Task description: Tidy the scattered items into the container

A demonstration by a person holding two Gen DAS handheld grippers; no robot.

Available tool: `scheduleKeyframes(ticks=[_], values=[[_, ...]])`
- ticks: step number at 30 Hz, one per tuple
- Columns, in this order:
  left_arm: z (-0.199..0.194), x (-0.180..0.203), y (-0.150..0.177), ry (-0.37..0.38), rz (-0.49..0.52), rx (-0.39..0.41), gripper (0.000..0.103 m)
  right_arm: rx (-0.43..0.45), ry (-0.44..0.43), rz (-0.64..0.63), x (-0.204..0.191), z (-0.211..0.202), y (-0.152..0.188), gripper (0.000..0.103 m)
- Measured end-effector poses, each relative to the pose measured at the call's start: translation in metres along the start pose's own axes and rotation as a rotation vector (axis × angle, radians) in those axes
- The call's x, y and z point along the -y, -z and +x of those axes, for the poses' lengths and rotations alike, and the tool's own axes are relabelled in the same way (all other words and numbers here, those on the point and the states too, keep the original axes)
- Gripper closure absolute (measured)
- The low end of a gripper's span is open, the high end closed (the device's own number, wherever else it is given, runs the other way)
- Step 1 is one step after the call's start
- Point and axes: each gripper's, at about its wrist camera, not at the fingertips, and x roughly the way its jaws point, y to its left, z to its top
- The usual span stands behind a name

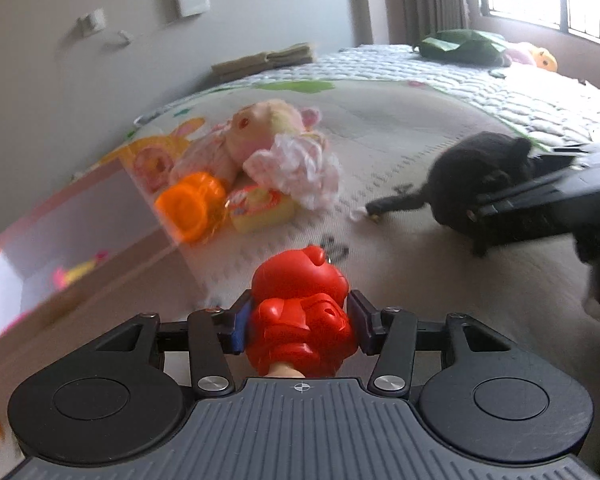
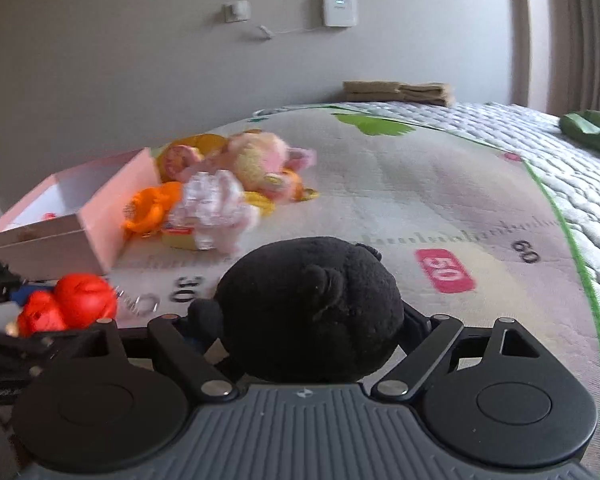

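Left claw point(image 1: 298, 322) clamps a red toy figure point(image 1: 300, 312); pink box point(image 1: 80, 240) sits ahead to its left, doll point(image 1: 252, 136) and orange toy point(image 1: 192, 208) piled beyond. Right claw point(image 2: 312, 332) holds a black plush point(image 2: 312, 308) between wide-set jaws, above the play mat point(image 2: 440, 200).

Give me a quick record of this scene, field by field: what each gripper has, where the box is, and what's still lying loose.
left gripper: jaws closed on the red toy figure
right gripper: jaws around the black plush toy, pads hidden, so contact unclear
container: pink box, open, on the play mat
in box: something small, pink and yellow, blurred
still loose: plush doll, orange plastic toy, yellow packet, piled beside the box
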Motion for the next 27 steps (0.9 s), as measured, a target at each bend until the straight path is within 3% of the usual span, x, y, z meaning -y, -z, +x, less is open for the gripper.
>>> scheduleKeyframes(ticks=[7,13,22,27], values=[[-0.048,-0.041,0.045,-0.069,-0.167,-0.048,0.049,-0.007,-0.129,-0.118,-0.056,-0.014,0.001,0.017],[-0.083,-0.06,0.074,-0.104,-0.267,-0.017,0.049,-0.018,-0.237,-0.177,-0.1,-0.019,0.011,0.017],[-0.109,-0.052,0.103,-0.172,-0.34,0.053,0.049,-0.011,-0.367,-0.281,-0.138,-0.035,0.04,0.017],[-0.116,-0.044,0.116,-0.204,-0.351,0.065,0.048,-0.014,-0.376,-0.303,-0.142,-0.038,0.048,0.017]])
